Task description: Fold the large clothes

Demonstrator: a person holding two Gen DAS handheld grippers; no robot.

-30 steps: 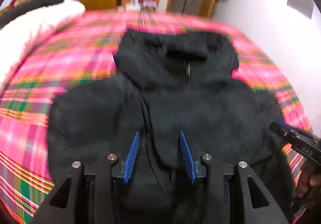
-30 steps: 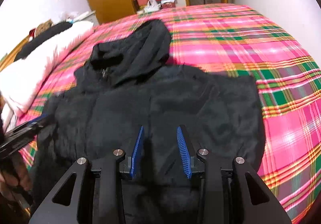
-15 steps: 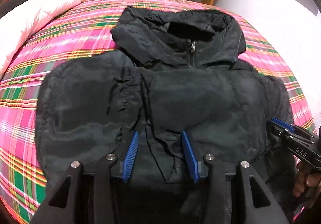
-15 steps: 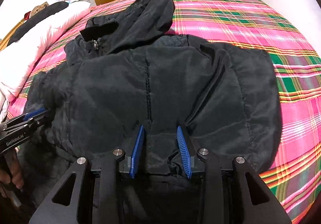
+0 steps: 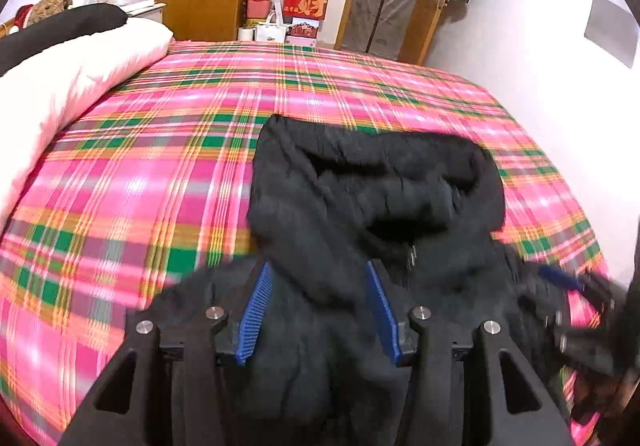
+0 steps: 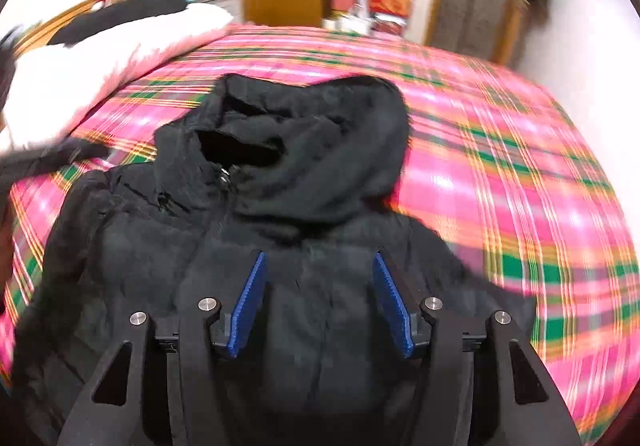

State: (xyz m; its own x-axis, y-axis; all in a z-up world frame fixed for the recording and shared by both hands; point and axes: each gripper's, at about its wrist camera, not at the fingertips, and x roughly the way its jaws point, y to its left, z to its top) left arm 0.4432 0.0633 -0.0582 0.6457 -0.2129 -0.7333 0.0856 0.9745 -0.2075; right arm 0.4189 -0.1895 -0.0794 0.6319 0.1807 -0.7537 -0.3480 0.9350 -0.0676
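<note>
Left wrist view: the left gripper (image 5: pixel 318 312) is opening over the jacket (image 5: pixel 360 246), which lies on the bed (image 5: pixel 160 150); nothing pinched. Right wrist view: the right gripper (image 6: pixel 320 304) is opening below the hood (image 6: pixel 320 150), empty. Regrip near the hood, evenly.

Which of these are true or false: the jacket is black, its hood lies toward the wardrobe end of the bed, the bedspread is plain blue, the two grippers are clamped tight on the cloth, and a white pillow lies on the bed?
1. The jacket is black. True.
2. Its hood lies toward the wardrobe end. True.
3. The bedspread is plain blue. False: it is pink plaid with green and orange.
4. Both grippers are clamped on the cloth. False: the left gripper and right gripper are opening, pads apart, pinching nothing.
5. A white pillow lies on the bed. True.
</note>
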